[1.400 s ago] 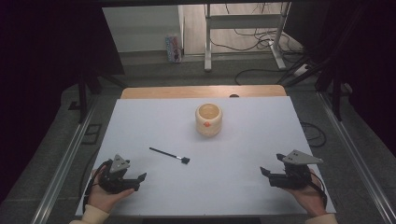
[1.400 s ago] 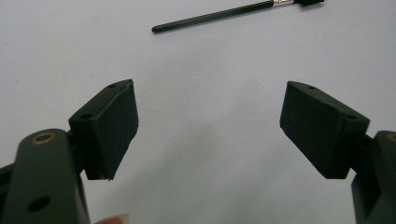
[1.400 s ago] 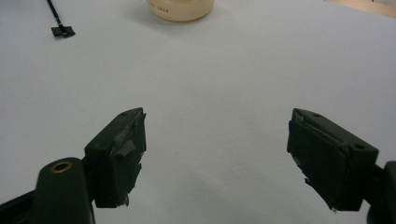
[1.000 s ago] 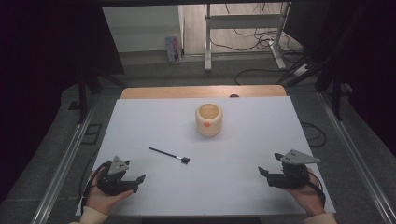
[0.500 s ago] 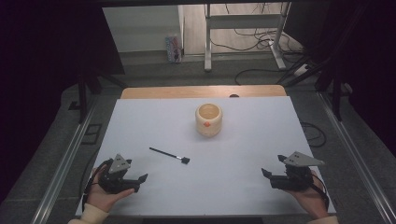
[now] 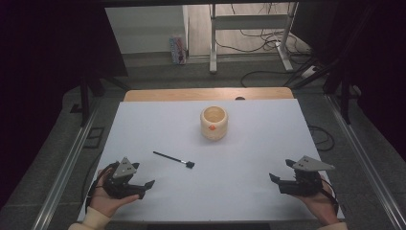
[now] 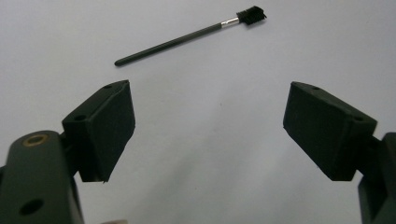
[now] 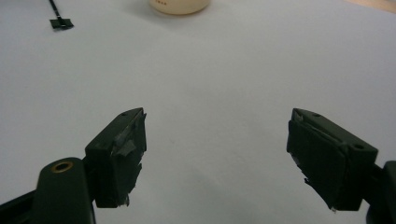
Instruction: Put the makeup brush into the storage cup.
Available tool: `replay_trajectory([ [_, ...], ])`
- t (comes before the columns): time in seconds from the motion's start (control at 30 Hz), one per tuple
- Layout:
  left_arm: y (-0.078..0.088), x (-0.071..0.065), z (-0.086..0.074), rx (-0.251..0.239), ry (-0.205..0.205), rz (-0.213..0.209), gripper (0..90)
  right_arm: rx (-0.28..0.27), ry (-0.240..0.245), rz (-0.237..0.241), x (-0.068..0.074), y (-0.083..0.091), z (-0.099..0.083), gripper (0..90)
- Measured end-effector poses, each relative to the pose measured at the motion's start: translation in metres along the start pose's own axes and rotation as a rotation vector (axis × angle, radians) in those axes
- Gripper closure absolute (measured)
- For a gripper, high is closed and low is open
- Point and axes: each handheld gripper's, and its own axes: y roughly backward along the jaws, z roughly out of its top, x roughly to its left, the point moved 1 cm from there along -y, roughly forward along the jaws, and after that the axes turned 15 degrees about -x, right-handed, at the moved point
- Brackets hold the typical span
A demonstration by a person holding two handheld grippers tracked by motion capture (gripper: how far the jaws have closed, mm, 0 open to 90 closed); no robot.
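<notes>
A thin black brush [image 6: 173,159] lies flat on the white table sheet [image 6: 249,143], left of centre. A cream cup [image 6: 214,122] with an orange mark stands upright beyond it. My left gripper [image 6: 143,175] rests in a hand near the front left edge, a short way from the brush. Its jaws have just been opening, and in the left gripper view [image 7: 208,121] they stand wide with nothing between them and the brush [image 7: 187,39] ahead. My right gripper [image 6: 280,170] sits at the front right, open and empty [image 8: 217,140], facing the cup [image 8: 180,4] and the brush head [image 8: 60,22].
A wooden strip [image 6: 206,94] runs along the table's far edge. Metal rails [image 6: 72,158] flank both sides. Beyond the table are frame legs [image 6: 213,43] and cables [image 6: 268,72] on the floor.
</notes>
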Motion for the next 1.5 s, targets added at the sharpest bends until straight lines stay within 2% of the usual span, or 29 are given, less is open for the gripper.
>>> replay_trajectory([
  [0.17, -0.002, 0.004, 0.006, 0.006, -0.007, 0.002, 15.5, -0.008, 0.006, 0.005, 0.000, -0.001, 0.001, 19.9],
  [0.43, -0.010, 0.003, 0.013, 0.023, -0.066, -0.031, 15.7, -0.001, 0.008, -0.002, 0.000, 0.001, 0.000, 20.0],
  [0.5, -0.010, 0.003, 0.015, 0.025, -0.089, -0.035, 16.4, -0.001, 0.005, -0.010, 0.000, 0.003, -0.001, 20.0],
  [0.57, -0.012, 0.003, 0.022, 0.025, -0.140, -0.032, 16.5, 0.001, 0.005, -0.016, -0.001, 0.004, -0.001, 20.0],
  [0.7, -0.014, 0.003, 0.032, 0.024, -0.194, -0.031, 16.8, 0.003, 0.004, -0.019, -0.001, 0.004, -0.002, 20.0],
  [0.77, -0.014, 0.003, 0.035, 0.019, -0.201, -0.034, 17.7, 0.003, 0.004, -0.020, -0.001, 0.004, -0.002, 20.0],
  [0.87, -0.017, 0.004, 0.045, 0.027, -0.249, -0.046, 18.4, 0.006, 0.005, -0.018, -0.001, 0.003, -0.002, 20.0],
  [0.97, -0.019, 0.004, 0.048, 0.028, -0.257, -0.061, 18.8, 0.006, 0.005, -0.016, -0.001, 0.002, -0.002, 20.0],
  [1.03, -0.021, 0.005, 0.052, 0.040, -0.282, -0.072, 19.6, 0.007, 0.010, -0.011, -0.001, 0.002, -0.002, 20.0],
  [1.37, -0.030, 0.014, 0.062, 0.058, -0.291, -0.093, 21.1, 0.012, 0.016, -0.003, 0.000, -0.001, -0.002, 20.0],
  [1.43, -0.034, 0.018, 0.064, 0.061, -0.311, -0.105, 20.6, 0.016, 0.022, 0.000, 0.000, -0.001, -0.002, 20.0],
  [1.5, -0.036, 0.022, 0.065, 0.068, -0.312, -0.111, 20.5, 0.017, 0.023, 0.000, 0.000, -0.002, -0.003, 20.0],
])
